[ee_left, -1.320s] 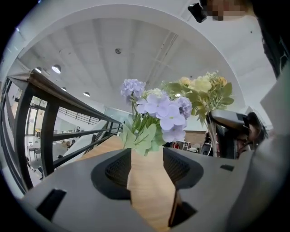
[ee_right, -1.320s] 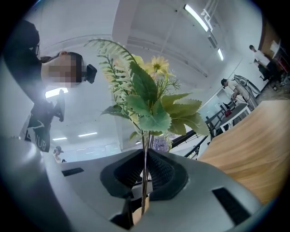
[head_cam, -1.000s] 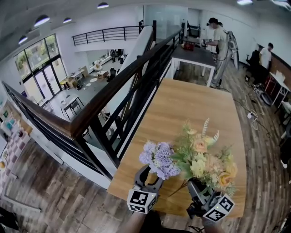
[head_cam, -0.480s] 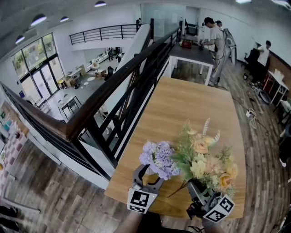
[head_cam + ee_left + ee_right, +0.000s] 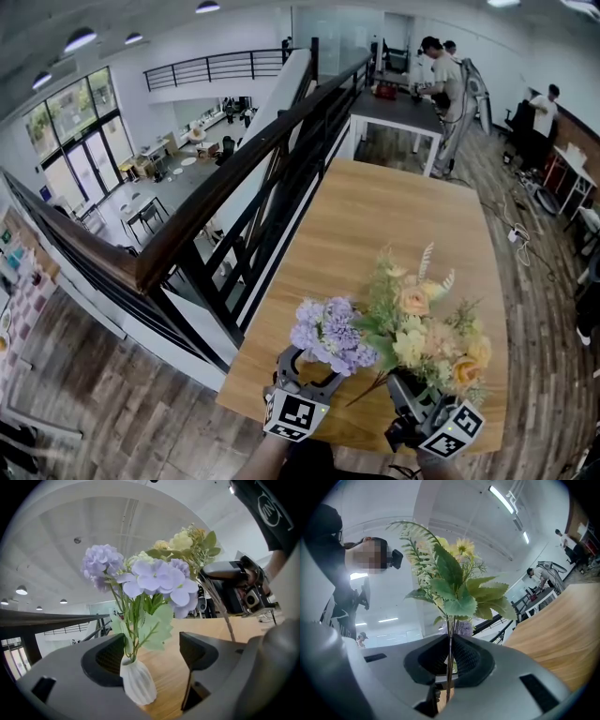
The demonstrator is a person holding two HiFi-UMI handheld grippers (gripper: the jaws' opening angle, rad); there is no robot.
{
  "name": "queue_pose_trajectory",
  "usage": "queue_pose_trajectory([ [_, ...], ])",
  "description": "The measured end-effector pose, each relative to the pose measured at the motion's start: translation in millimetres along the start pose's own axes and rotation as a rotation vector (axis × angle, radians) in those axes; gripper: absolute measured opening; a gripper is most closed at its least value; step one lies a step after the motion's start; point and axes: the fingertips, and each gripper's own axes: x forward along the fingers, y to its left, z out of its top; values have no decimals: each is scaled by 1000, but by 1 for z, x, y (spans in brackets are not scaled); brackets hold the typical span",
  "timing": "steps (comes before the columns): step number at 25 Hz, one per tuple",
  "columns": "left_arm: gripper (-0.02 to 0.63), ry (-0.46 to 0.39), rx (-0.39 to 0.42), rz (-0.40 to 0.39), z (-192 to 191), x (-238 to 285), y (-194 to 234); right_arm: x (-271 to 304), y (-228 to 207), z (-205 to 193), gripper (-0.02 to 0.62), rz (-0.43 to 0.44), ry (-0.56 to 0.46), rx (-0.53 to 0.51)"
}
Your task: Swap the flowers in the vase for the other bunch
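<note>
Purple hydrangea flowers (image 5: pixel 328 333) stand in a small white ribbed vase (image 5: pixel 137 684) on the wooden table (image 5: pixel 394 216) near its front left corner. My left gripper (image 5: pixel 307 367) sits around the vase with its jaws opening. The vase lies close to the left jaw, and the right jaw stands clear of it. In the head view the blooms hide the vase. My right gripper (image 5: pixel 405 384) is shut on the thin stems (image 5: pixel 450 634) of a yellow and peach bunch (image 5: pixel 422 328), held upright just right of the purple flowers (image 5: pixel 154 581).
A black railing with a wooden handrail (image 5: pixel 253 187) runs along the table's left side, with a drop to a lower floor beyond it. Another table (image 5: pixel 398 112) and standing people (image 5: pixel 450 84) are at the far end. The table's front edge lies just below the grippers.
My left gripper's jaws have spread wider around the vase and the gripper has rolled a little. The right gripper and its bunch have stayed put.
</note>
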Motion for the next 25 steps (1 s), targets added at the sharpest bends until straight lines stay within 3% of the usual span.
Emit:
queue_pose_trajectory([
  [10,364,55,26,22,-19,-14,7,3,1,1,48,2,0,7],
  [20,362,2,26,70,-3,7,22,4,4,3,48,19,-7,7],
  [25,360,-4,6,51,-1,15,24,3,5,6,48,17,-11,-1],
])
